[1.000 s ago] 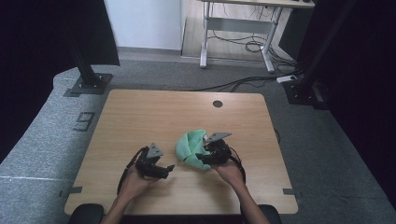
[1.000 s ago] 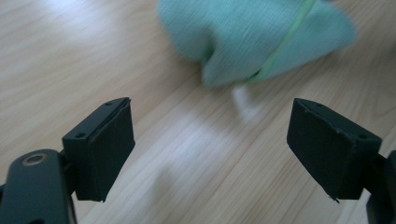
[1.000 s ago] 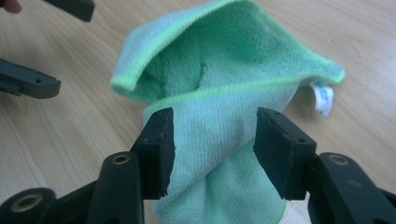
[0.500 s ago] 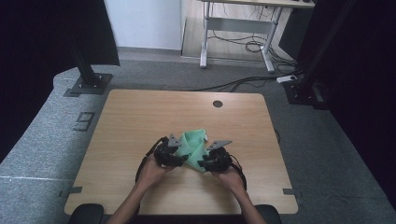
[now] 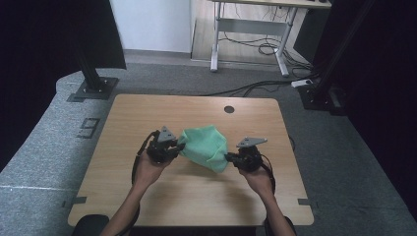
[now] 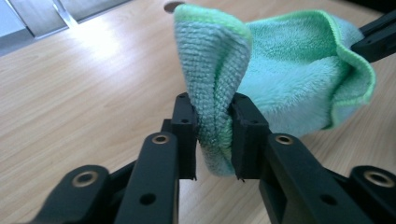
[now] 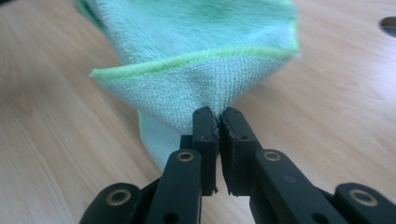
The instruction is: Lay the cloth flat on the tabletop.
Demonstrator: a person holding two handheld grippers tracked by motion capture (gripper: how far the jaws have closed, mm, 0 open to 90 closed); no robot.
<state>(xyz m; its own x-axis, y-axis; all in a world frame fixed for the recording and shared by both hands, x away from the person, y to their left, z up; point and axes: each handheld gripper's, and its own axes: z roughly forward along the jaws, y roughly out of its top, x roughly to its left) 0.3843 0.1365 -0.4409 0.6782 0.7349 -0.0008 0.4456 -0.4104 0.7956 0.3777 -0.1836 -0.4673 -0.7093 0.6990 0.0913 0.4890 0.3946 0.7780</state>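
Note:
A green microfibre cloth (image 5: pixel 204 147) hangs stretched between both grippers above the wooden table (image 5: pixel 147 113). My left gripper (image 5: pixel 169 147) pinches a thick bunched fold of the cloth (image 6: pixel 212 121) at its left side; its jaws have just been closing onto that fold. My right gripper (image 5: pixel 231 158) is clamped on a thin corner of the cloth (image 7: pixel 201 88) at its right side, and its jaws have likewise just been closing with the fabric between them. In the left gripper view the right gripper's black jaw tips (image 6: pixel 373 39) show at the cloth's far edge.
A round cable hole (image 5: pixel 229 109) sits near the table's far edge. Black stand bases (image 5: pixel 91 88) rest on the grey floor at the back left and back right. A white desk frame (image 5: pixel 251 29) with cables stands beyond.
Both hands have drawn apart and lifted, spreading the bunched cloth between them. The left gripper came in from the left and took hold of the cloth.

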